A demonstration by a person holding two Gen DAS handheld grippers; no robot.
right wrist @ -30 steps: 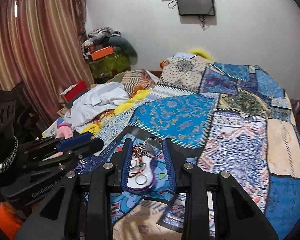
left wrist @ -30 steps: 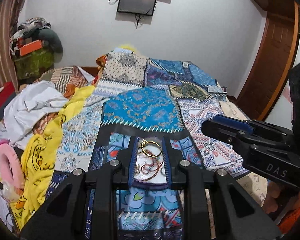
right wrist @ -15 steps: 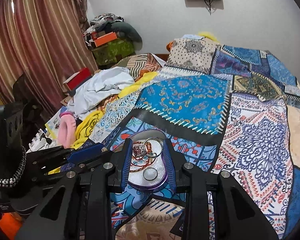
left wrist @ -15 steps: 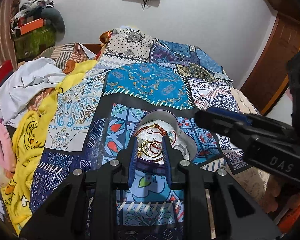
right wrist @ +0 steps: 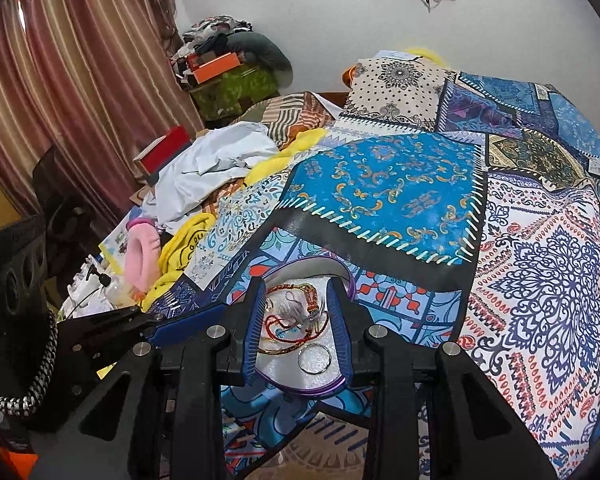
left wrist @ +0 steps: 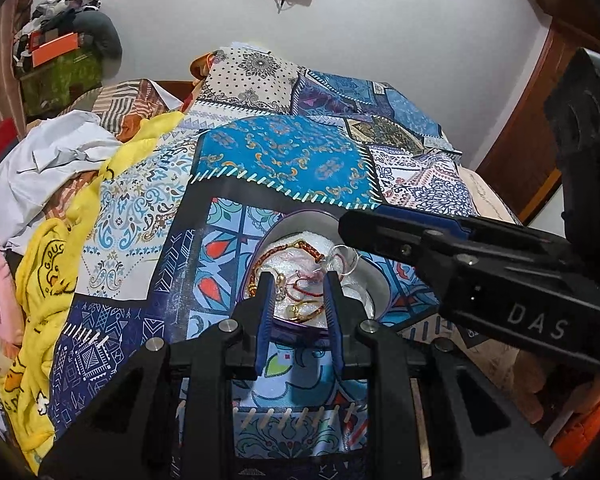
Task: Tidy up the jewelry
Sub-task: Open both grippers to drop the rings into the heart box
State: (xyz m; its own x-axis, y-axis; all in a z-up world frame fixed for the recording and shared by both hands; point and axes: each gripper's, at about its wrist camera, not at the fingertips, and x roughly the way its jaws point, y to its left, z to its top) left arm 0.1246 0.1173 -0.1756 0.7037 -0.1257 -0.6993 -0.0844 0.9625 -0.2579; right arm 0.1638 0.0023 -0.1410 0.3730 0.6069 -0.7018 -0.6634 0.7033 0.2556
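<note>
An oval purple-rimmed jewelry box (left wrist: 374,300) (right wrist: 308,393) lies open on the patchwork bedspread, its white lining holding a red-and-gold beaded chain (right wrist: 284,338) and a loose silver ring (right wrist: 315,358). My left gripper (left wrist: 299,280) hangs just over the box, shut on a gold ring (left wrist: 300,306) that spans its blue pads. My right gripper (right wrist: 296,284) comes in from the right side of the box, shut on a silver ring with a stone (right wrist: 300,314). From the left wrist view that ring (left wrist: 346,260) dangles under the right gripper (left wrist: 352,228). The left gripper (right wrist: 204,316) shows in the right wrist view.
The patchwork bedspread (right wrist: 400,184) covers the bed. White, yellow and pink clothes (left wrist: 60,168) pile up along its left side. A curtain (right wrist: 60,100) and stacked bags (right wrist: 228,68) stand behind them, and a wooden door (left wrist: 540,128) is on the right.
Both grippers have sunk toward the bed and tipped downward with their rings. The box, earlier half hidden behind the fingers, now lies in full view under the fingertips.
</note>
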